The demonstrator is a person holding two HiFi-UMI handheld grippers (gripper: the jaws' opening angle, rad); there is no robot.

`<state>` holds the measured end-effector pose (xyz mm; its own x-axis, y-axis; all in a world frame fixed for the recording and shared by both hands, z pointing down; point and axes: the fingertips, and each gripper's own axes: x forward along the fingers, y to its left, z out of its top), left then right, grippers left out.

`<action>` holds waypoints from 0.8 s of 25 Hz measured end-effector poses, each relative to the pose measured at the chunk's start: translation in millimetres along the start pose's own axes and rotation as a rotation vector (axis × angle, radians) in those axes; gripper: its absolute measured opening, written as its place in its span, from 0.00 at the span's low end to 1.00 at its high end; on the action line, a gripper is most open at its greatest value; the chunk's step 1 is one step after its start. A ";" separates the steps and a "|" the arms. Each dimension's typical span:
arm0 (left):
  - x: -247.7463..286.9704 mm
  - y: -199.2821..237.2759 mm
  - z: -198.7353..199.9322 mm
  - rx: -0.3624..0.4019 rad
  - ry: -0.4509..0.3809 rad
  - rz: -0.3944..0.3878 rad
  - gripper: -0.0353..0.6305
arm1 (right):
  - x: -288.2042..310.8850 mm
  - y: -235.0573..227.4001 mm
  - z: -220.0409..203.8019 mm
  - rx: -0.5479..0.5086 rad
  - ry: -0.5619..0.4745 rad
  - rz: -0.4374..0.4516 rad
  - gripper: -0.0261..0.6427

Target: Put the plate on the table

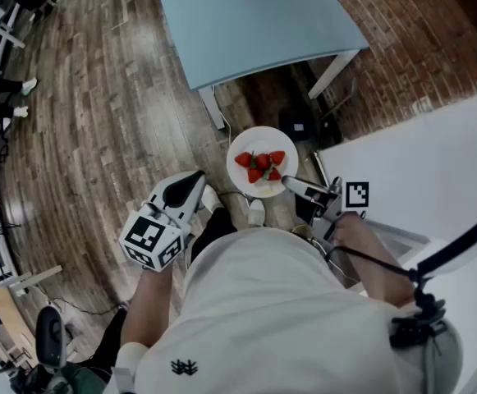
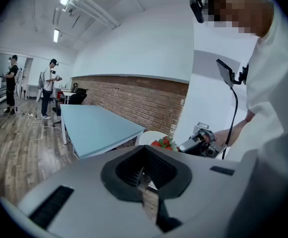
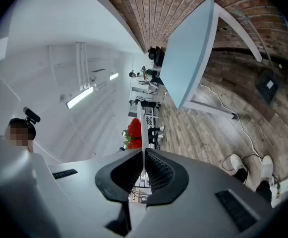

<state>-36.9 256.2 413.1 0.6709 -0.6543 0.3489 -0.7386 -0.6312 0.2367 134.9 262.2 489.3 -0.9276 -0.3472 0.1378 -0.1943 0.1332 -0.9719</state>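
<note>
The right tool [image 1: 292,185] pinched the rim of the round white plate [image 1: 253,140], held over the wooden floor [image 1: 98,97] short of the pale-blue bench [image 1: 246,15]. It looked stiff and breakable, its loose red strawberries [image 1: 260,164] apt to roll. The left tool [image 1: 194,182] was closed, empty.

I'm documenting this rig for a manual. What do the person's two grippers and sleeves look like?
The left gripper and the right gripper both have smooth pale grey shells, with black ribbed pads lining the jaws. Each carries a white cube printed with black square markers. The person wears a white short-sleeved T-shirt, and the arms are bare below the sleeves.
</note>
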 end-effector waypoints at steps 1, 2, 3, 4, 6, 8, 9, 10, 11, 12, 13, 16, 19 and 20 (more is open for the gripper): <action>2.2 -5.1 -0.4 -0.005 -0.001 -0.005 0.06 | -2.2 0.3 1.0 -0.006 0.004 0.000 0.07; 4.3 -9.8 -0.8 -0.009 -0.001 -0.009 0.06 | -3.9 0.9 1.9 -0.012 0.007 0.001 0.07; 6.1 -14.0 -1.3 -0.012 0.000 -0.014 0.06 | -4.9 2.0 2.6 -0.016 0.010 0.006 0.07; 7.6 -18.0 -2.0 -0.013 0.002 -0.019 0.06 | -5.5 3.3 2.5 -0.018 0.013 0.013 0.07; 9.2 -25.8 -4.2 -0.005 0.013 -0.026 0.06 | -8.0 3.5 -1.4 -0.015 0.022 0.018 0.07; 9.4 -29.8 -4.2 0.009 0.023 -0.026 0.06 | -8.6 2.0 -5.3 -0.019 0.042 0.013 0.07; 9.3 -30.0 -2.9 0.013 0.025 -0.025 0.06 | -7.4 1.8 -6.1 -0.023 0.054 0.012 0.07; 9.5 -29.9 -0.9 0.015 0.026 -0.024 0.06 | -6.1 2.2 -5.9 -0.027 0.064 0.010 0.07; 10.1 -29.5 1.6 0.016 0.026 -0.024 0.06 | -4.9 2.9 -4.6 -0.028 0.070 0.008 0.07; 11.2 -28.7 4.5 0.016 0.027 -0.024 0.06 | -3.9 3.7 -2.7 -0.024 0.071 0.005 0.07; 12.6 -27.8 7.4 0.017 0.029 -0.027 0.06 | -3.2 4.8 -0.4 -0.016 0.067 0.004 0.07; 15.2 -29.0 12.4 0.020 0.048 -0.037 0.06 | -4.2 6.5 2.2 0.006 0.053 0.002 0.07; 16.9 -33.6 12.5 0.009 0.063 -0.031 0.06 | -6.3 -1.0 0.4 0.018 0.055 -0.009 0.07; 17.6 -33.6 10.1 0.004 0.065 -0.030 0.06 | -5.5 -3.5 0.2 0.024 0.054 -0.011 0.07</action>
<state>0.4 261.6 402.2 0.6869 -0.6066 0.4002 -0.7179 -0.6519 0.2442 140.7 263.5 491.9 -0.9413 -0.2982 0.1582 -0.1975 0.1067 -0.9745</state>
